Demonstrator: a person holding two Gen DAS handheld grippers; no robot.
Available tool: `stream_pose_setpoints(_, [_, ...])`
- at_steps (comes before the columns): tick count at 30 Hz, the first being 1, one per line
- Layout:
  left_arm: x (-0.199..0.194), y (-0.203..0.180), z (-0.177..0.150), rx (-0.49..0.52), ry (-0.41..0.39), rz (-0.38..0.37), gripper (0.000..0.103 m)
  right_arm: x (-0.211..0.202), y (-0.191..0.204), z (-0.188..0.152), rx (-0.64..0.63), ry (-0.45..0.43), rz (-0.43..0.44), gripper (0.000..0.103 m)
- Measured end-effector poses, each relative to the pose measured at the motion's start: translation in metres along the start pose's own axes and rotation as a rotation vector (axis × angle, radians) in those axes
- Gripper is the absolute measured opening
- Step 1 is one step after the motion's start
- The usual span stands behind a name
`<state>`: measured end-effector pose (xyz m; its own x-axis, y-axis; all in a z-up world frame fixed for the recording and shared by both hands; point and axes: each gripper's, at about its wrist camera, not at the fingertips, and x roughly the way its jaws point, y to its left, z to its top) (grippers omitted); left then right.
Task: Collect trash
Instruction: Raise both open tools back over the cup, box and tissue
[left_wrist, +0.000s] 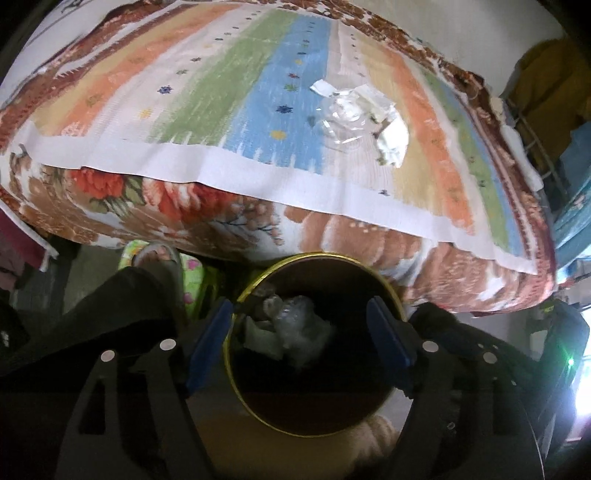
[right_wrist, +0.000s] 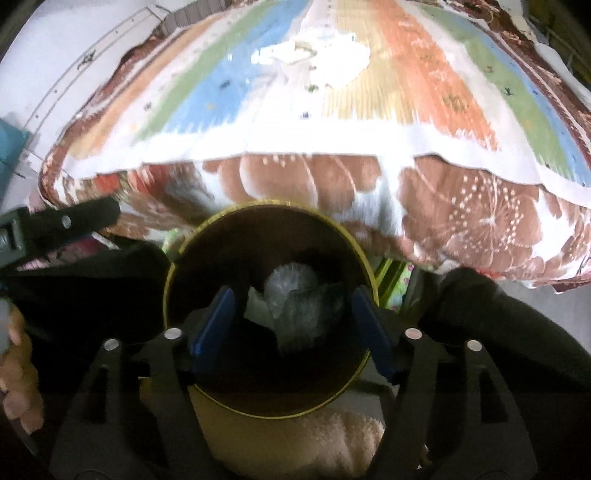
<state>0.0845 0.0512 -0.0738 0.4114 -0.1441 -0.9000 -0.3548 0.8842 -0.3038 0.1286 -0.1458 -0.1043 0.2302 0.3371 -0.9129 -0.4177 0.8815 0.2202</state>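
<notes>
Over the bin, I hold both grippers nose-down: my left gripper and my right gripper each stand with blue jaws apart and nothing between the pads. Crumpled plastic and paper lie at the bottom of the gold-rimmed bin, which stands on the floor just beside the bed. More trash, a clear wrapper and white paper scraps, waits well apart on the striped mat covering the bed.

The risk, as I judge it, lies in the light, crinkled film: a grip on one edge could let it slip free, or scatter the scraps beside it. A careless swing back could also clip the bin's rim and tip it.

The remaining litter spreads flat, its long axis running roughly across the mat's stripes, from the small scrap at upper left toward the larger paper at lower right in the left view.
</notes>
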Motion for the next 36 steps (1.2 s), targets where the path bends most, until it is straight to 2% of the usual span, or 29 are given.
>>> stream_pose_setpoints(1, [-0.005,-0.001,0.002,0.005,-0.007,-0.023,0.077,-0.006,0.002,0.003,-0.012,-0.02,0.008,0.069])
stream_pose_setpoints(4, [-0.018,-0.003,0.008,0.027,-0.052,-0.029,0.084,-0.019,0.007,0.01,-0.049,-0.052,0.022,0.077])
stream_pose_setpoints(7, [-0.029,-0.007,0.016,0.063,-0.093,-0.018,0.089,-0.029,0.007,0.02,-0.052,-0.082,0.026,0.083])
stream_pose_setpoints(10, [-0.033,-0.017,0.025,0.139,-0.102,0.008,0.091,-0.036,0.004,0.033,-0.05,-0.101,0.033,0.087])
stream_pose_setpoints(13, [-0.038,-0.015,0.034,0.135,-0.124,0.014,0.094,-0.04,0.002,0.043,-0.057,-0.106,0.049,0.09])
stream_pose_setpoints(16, [-0.037,-0.009,0.045,0.119,-0.099,-0.01,0.097,-0.04,0.0,0.055,-0.063,-0.112,0.023,0.091])
stream_pose_setpoints(18, [-0.03,-0.008,0.053,0.126,-0.062,-0.01,0.097,-0.039,-0.002,0.065,-0.056,-0.11,0.03,0.093])
stream_pose_setpoints(23, [-0.022,-0.014,0.062,0.126,-0.027,-0.03,0.097,-0.04,0.001,0.086,-0.071,-0.137,0.025,0.094])
stream_pose_setpoints(30, [-0.031,-0.025,0.084,0.171,-0.081,-0.049,0.097,-0.041,0.003,0.105,-0.109,-0.161,0.021,0.094])
stream_pose_setpoints(36, [-0.031,-0.023,0.104,0.221,-0.092,-0.107,0.097,-0.038,-0.002,0.121,-0.105,-0.157,0.01,0.094])
